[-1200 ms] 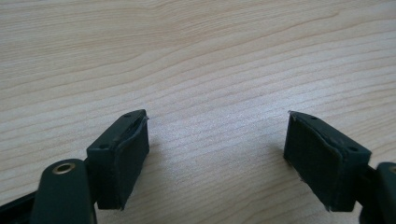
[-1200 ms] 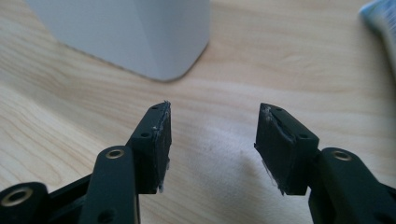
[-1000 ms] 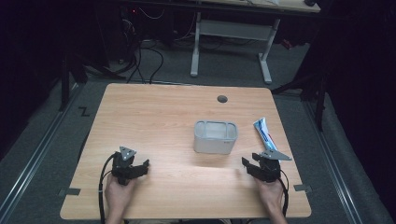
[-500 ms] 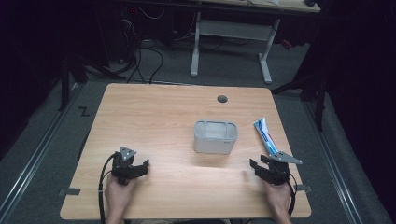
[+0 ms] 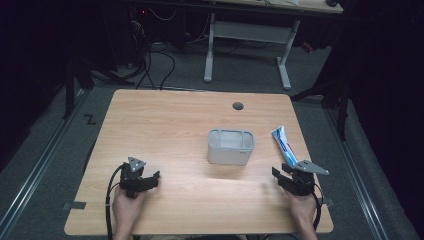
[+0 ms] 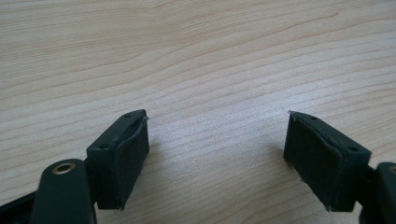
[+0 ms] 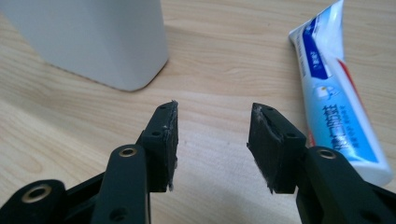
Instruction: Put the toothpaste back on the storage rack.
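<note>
Two tongs rest on the tabletop (image 5: 175, 120): left tongs (image 6: 217, 154) wide apart, right tongs (image 7: 212, 140) just narrowing, empty, beside the tube (image 7: 336, 98).

One toothpaste tube (image 5: 284, 145), one grey container (image 5: 230, 146) — two grippers, one table (image 5: 165, 125)

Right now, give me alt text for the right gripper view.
The right tool has open jaws with nothing between them, low over a wooden table. A toothpaste tube lies just to their right, and a grey container stands at upper left.
</note>
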{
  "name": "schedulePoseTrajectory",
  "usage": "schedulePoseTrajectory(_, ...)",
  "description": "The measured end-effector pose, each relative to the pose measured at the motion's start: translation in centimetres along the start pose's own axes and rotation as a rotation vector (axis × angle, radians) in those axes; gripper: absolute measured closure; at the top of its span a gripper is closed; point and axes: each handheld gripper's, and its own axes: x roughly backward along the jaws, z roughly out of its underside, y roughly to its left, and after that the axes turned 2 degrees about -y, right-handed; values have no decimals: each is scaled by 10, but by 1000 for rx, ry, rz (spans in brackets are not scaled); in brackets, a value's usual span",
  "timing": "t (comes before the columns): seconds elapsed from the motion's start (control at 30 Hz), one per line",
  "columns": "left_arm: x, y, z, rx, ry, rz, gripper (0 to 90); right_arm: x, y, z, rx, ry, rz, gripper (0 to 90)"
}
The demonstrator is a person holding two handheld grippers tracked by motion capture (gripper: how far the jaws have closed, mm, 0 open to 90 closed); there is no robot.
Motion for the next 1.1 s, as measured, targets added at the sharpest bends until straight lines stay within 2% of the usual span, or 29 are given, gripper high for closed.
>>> schedulePoseTrajectory(0.2,0,0,0,0,1,1,225,0,-3,-13,-9,-23,12,533)
schedulePoseTrajectory(0.33,0,0,0,0,1,1,225,-3,-3,-18,10,-25,24,536)
schedulePoseTrajectory(0.4,0,0,0,0,1,1,224,-4,-5,-20,-6,-25,28,537)
schedulePoseTrajectory(0.77,0,0,0,1,0,1,225,-7,-17,-28,-10,10,49,512)
schedulePoseTrajectory(1.1,0,0,0,1,1,2,225,-10,-23,-48,7,21,71,490)
